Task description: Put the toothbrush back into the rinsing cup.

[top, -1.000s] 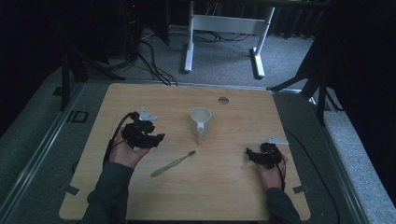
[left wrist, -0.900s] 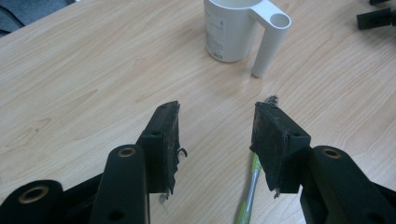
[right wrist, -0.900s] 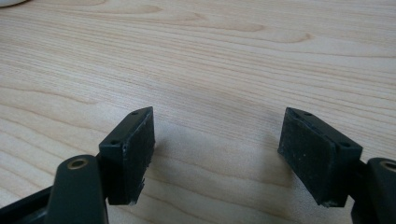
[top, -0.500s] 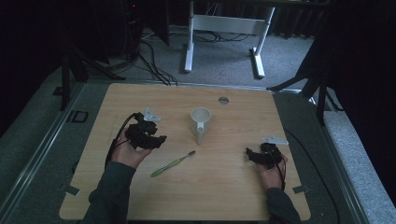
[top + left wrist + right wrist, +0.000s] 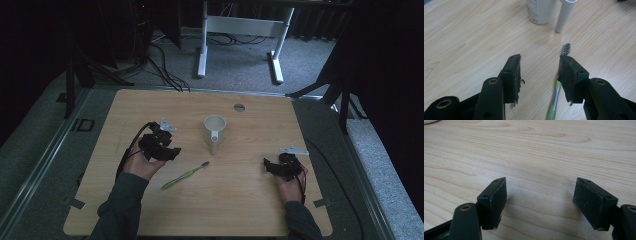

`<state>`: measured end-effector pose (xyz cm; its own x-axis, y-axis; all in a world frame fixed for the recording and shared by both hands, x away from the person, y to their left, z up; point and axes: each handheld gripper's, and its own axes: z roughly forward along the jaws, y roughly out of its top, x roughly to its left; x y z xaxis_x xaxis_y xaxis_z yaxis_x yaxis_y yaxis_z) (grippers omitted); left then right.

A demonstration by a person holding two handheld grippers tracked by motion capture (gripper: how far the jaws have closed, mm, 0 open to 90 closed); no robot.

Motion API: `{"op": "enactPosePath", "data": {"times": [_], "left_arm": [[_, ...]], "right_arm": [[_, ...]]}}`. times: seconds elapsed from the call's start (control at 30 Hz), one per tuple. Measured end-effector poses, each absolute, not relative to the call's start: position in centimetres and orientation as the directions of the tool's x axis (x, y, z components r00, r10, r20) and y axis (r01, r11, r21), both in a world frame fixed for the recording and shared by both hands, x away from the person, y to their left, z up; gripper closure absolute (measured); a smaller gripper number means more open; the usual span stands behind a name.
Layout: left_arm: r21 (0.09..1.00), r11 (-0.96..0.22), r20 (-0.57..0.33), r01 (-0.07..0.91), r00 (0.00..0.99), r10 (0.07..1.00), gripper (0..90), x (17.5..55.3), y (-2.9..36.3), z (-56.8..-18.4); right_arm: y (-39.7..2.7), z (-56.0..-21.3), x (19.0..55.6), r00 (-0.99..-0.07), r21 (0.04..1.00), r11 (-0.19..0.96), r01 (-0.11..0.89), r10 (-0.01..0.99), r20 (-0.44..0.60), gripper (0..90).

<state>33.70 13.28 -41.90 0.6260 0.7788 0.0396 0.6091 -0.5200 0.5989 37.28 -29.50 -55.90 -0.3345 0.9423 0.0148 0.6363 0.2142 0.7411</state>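
Hovering with jaws apart, the left gripper nears the green toothbrush; the right gripper rests jaws apart

On my table: cup centre; toothbrush before it, leftward; left gripper just beside the toothbrush.

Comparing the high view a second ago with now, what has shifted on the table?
The left gripper has edged a little toward the green toothbrush, its fingers apart and gripping nothing. The right gripper, the white mug and the toothbrush lie as before.
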Motion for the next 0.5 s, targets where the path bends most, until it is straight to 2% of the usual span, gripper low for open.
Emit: {"op": "enactPosePath", "data": {"times": [0.5], "left_arm": [[0.555, -0.557, 0.045, 0.618, 0.646, 0.762, 54.5, 34.21, 12.27, -42.84]], "right_arm": [[-29.5, -55.9, 37.28, -0.334, 0.741, 0.214, 0.637, 0.942, 0.015, 26.3]]}}
